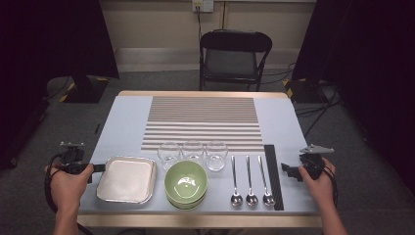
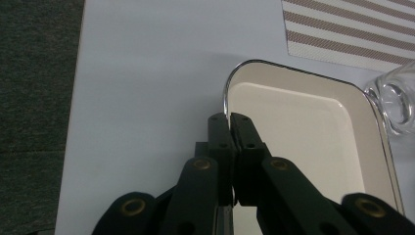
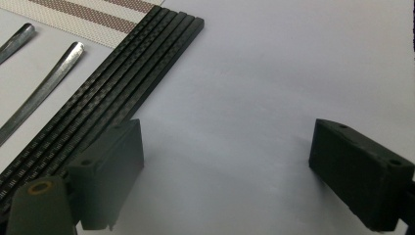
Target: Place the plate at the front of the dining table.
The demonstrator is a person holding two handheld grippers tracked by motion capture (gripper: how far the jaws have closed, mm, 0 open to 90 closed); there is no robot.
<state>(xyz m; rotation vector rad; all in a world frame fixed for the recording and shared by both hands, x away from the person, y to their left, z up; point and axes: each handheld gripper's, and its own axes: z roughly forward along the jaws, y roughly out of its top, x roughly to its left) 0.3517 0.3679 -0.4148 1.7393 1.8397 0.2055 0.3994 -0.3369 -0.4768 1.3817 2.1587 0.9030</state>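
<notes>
Left hand-held gripper (image 2: 229, 122) is clenched on the left rim of the square metal tray (image 2: 303, 142); in the left gripper view its jaws meet with the thin edge pinched between them, and the tray's base looks flat on the bench (image 1: 122, 122). Right hand-held gripper (image 3: 225, 166) stands released, jaws wide apart over bare bench just right of the bundle of black chopsticks (image 3: 112, 83), touching nothing.

Judging by this, the work is at its very start: the tray is gripped but not yet lifted or moved, and the striped placemat (image 1: 203, 122) beyond the tray is bare. Everything else sits in a row to the tray's right: the green bowls (image 1: 186, 183) just beside it, three glass tumblers (image 1: 193, 152) behind the bowls, three spoons (image 1: 250, 178) farther right, then the chopsticks at the far end of the row. All of that appears left to place.

Being nearly square with rounded corners, the tray has no clear long axis; its sides run parallel to the bench edges, open face up. By contrast, the chopsticks and spoons lie lengthwise away from the person, spoon bowls at the near end.
</notes>
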